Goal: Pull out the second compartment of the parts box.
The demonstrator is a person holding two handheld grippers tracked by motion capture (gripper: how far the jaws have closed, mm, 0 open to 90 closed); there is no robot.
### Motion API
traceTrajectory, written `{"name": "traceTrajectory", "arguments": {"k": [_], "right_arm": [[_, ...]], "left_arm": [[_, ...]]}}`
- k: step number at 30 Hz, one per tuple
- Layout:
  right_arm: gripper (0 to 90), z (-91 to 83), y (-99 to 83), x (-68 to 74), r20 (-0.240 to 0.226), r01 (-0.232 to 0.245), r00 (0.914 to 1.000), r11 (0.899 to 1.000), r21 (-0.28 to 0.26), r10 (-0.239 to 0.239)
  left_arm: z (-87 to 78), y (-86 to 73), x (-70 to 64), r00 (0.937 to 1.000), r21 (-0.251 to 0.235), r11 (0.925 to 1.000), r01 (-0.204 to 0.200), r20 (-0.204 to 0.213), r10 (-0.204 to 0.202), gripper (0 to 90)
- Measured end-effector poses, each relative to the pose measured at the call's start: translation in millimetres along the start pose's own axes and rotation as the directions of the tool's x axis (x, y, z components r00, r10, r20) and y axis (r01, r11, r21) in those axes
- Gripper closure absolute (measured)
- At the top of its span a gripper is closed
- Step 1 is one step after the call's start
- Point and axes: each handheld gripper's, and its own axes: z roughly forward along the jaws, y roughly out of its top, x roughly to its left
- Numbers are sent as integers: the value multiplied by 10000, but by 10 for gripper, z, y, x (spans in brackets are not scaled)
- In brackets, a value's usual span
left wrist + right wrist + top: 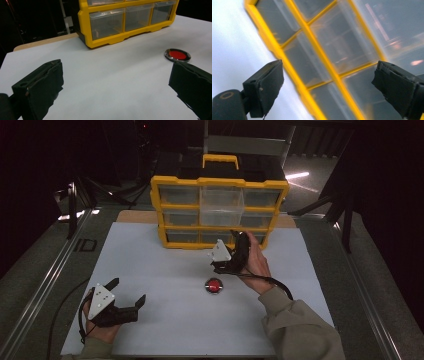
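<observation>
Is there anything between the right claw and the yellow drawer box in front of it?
Nothing visible. The right claw is open and points at the drawer box, with only bare white table between them. The red disc lies nearer the person, out of that path.

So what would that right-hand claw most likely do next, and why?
Probably ease forward to a drawer front of the yellow drawer cabinet. The right gripper is open and empty, held just in front of the bottom row, and its own view looks straight at the clear drawers between its jaws. The middle top drawer already sticks out. The red disc lies untouched on the white mat.
</observation>
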Motion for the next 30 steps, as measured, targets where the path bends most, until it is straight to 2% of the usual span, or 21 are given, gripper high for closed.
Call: {"name": "traceTrajectory", "arguments": {"k": [3, 5, 7, 8, 11, 13, 14, 16, 17, 21, 23, 25, 26, 30], "right_arm": [[87, 16, -17, -23, -498, -552, 9972, 9985, 14, 552], [87, 29, -30, -38, -928, -983, 9908, 9951, 62, 984], [87, 33, -33, -44, -1051, -1094, 9884, 9940, 91, 1098], [87, 44, -44, -62, -1400, -1391, 9802, 9902, 150, 1398], [87, 54, -57, -83, -1865, -1649, 9684, 9861, 210, 1659], [87, 57, -60, -87, -1965, -1723, 9650, 9848, 235, 1736], [87, 66, -67, -98, -2205, -1924, 9558, 9808, 305, 1943], [87, 72, -74, -111, -2412, -2062, 9478, 9779, 353, 2086], [87, 77, -78, -122, -2629, -2234, 9380, 9739, 394, 2258], [87, 99, -94, -155, -3193, -2628, 9092, 9631, 578, 2672], [87, 116, -108, -177, -3597, -2800, 8880, 9573, 714, 2865], [87, 140, -126, -194, -4039, -2966, 8615, 9506, 914, 3077], [87, 154, -138, -199, -4208, -2992, 8512, 9487, 1021, 3137], [87, 192, -168, -192, -4465, -2885, 8371, 9485, 1306, 3161]], "left_arm": [[0, 0, 0, 10000, 0, 10000, -2, -1, 2, 0], [0, 0, 0, 10000, 5, 10000, -1, -6, 1, 0], [-1, 0, 0, 10000, 3, 10000, -2, -5, 2, 0], [-1, 0, 0, 10000, -4, 10000, -5, -2, 5, 0], [-2, 0, 0, 10000, 1, 10000, 4, -3, -4, 0], [-1, 0, 0, 10000, -3, 10000, -3, -3, 3, 0], [-1, 0, -1, 10000, 1, 10000, -4, -3, 4, 0], [-1, 0, 0, 10000, 7, 10000, -4, -4, 4, 0], [-1, 0, -1, 10000, 4, 10000, -1, -3, 1, 0], [1, -1, 3, 10000, 12, 10000, 6, -3, -6, 0], [6, -1, 6, 10000, 18, 10000, 13, -5, -13, 0], [10, -1, 3, 10000, 21, 10000, 1, 16, -1, 0], [11, -1, 2, 10000, 17, 10000, -1, 21, 1, 0], [10, -1, 3, 10000, 13, 10000, -4, 22, 4, 0]]}}
